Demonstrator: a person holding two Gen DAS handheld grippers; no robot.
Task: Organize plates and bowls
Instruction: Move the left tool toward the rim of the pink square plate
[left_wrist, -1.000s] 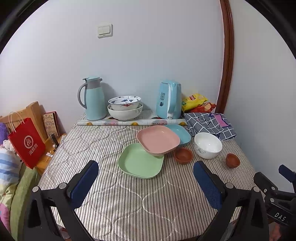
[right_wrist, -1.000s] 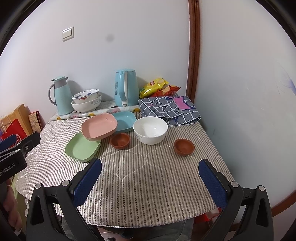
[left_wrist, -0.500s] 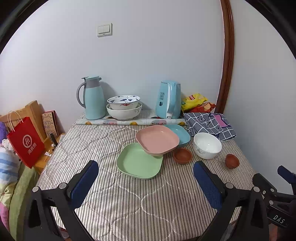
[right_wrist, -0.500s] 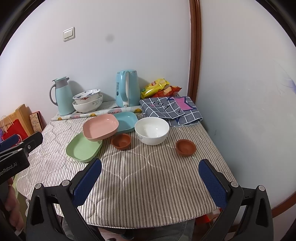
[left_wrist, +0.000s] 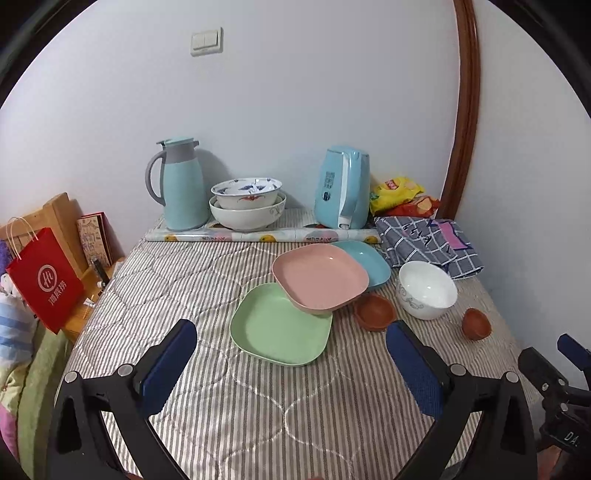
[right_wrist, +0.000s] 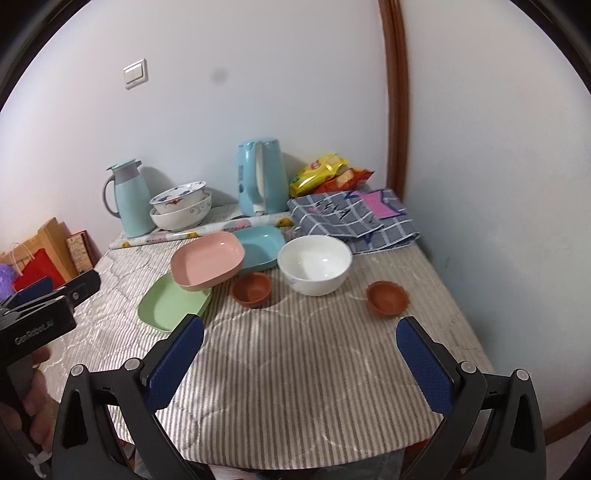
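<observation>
A pink plate (left_wrist: 319, 275) leans tilted on a green plate (left_wrist: 280, 326) and a blue plate (left_wrist: 371, 258) in the middle of the striped table. A white bowl (left_wrist: 426, 290) and two small brown bowls, one near the plates (left_wrist: 375, 312) and one further right (left_wrist: 476, 323), stand to the right. My left gripper (left_wrist: 291, 354) is open and empty, above the near table in front of the green plate. My right gripper (right_wrist: 301, 345) is open and empty, in front of the white bowl (right_wrist: 314, 264) and brown bowls (right_wrist: 251, 290) (right_wrist: 388, 297).
At the back stand a blue thermos jug (left_wrist: 181, 184), two stacked patterned bowls (left_wrist: 247, 203), a blue kettle (left_wrist: 343, 186), snack bags (left_wrist: 400, 194) and a checked cloth (left_wrist: 430, 240). A red paper bag (left_wrist: 42, 280) stands left of the table. Walls close the back and right.
Both grippers have moved slightly forward toward the dishes; the view has shifted a little. Nothing on the table has moved.
</observation>
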